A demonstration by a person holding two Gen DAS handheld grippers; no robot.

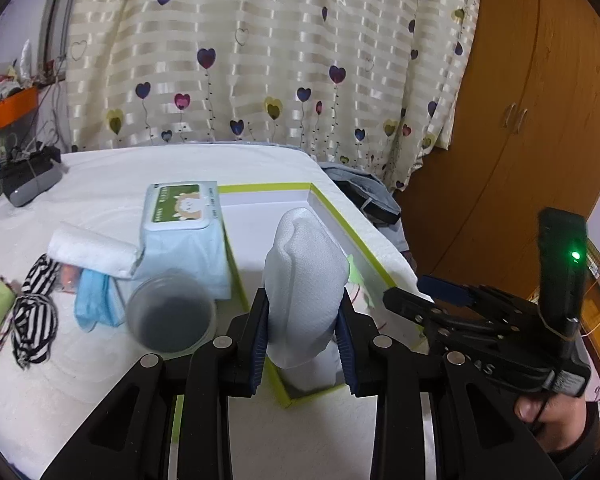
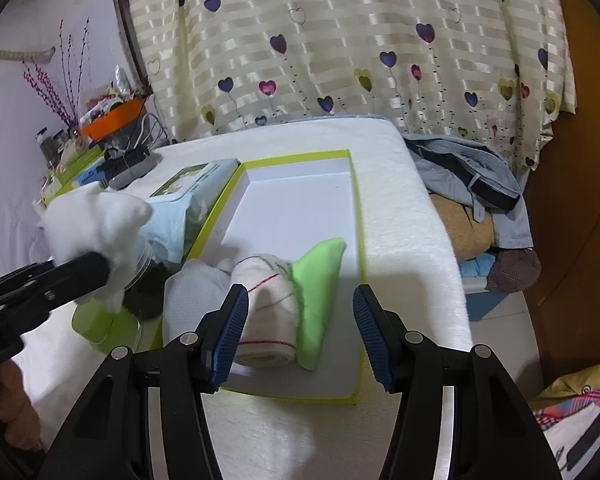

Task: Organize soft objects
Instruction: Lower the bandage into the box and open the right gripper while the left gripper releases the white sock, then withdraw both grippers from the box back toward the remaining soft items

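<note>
Left gripper (image 1: 303, 320) clamped on white cloth (image 1: 306, 280), held above green-rimmed box (image 1: 340, 216). Right gripper (image 2: 300, 332) wide open, empty. Risk: limp cloth snagging box rim, unfolding on release.

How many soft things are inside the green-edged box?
3: a white cloth at the left, a rolled white towel in the middle, a green cloth at the right. More may hide behind the right gripper.

light: even indoor, soft shadows | focus: near cup (image 1: 170, 314) blurred | edges: strong fisheye bending, dark corners
</note>
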